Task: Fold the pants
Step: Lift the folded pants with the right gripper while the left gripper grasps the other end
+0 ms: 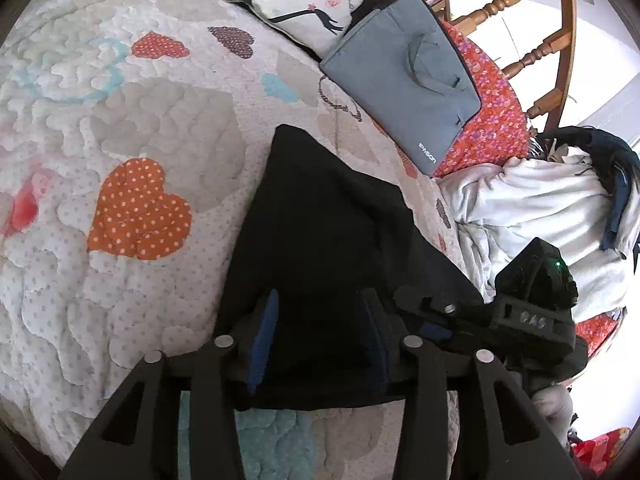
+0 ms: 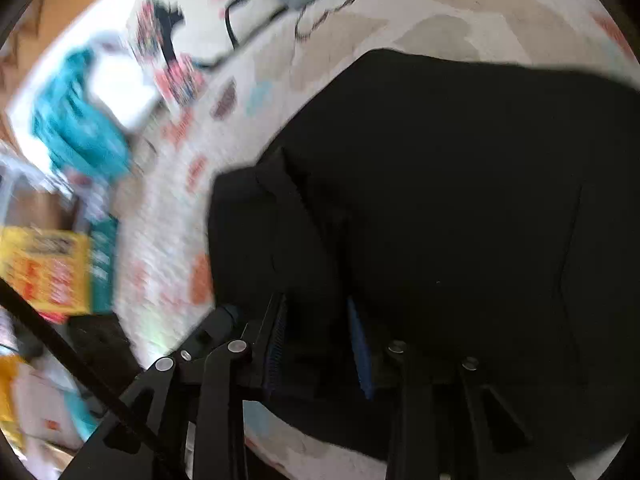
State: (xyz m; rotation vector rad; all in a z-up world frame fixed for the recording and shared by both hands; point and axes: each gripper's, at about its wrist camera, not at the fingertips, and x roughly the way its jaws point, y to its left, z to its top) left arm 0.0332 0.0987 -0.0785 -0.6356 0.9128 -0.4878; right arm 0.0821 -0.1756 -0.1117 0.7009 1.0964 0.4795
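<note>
In the left wrist view, smooth black fabric pants (image 1: 320,216), folded into a tapering slab, are laid on a puffy quilted bedspread (image 1: 132,128) stitched with dotted orange hearts. The left claw (image 1: 320,340) is seen released, its blue ribbed pads set apart on either side of the cloth's near edge. A flat grey fabric laptop sleeve (image 1: 404,88) is seen beyond, and the right claw (image 1: 436,320) is seen beside the left.

In the blurred right wrist view, the pants (image 2: 440,200) are seen between the right claw (image 2: 320,344) pads; whether they are pinched cannot be told.
</note>
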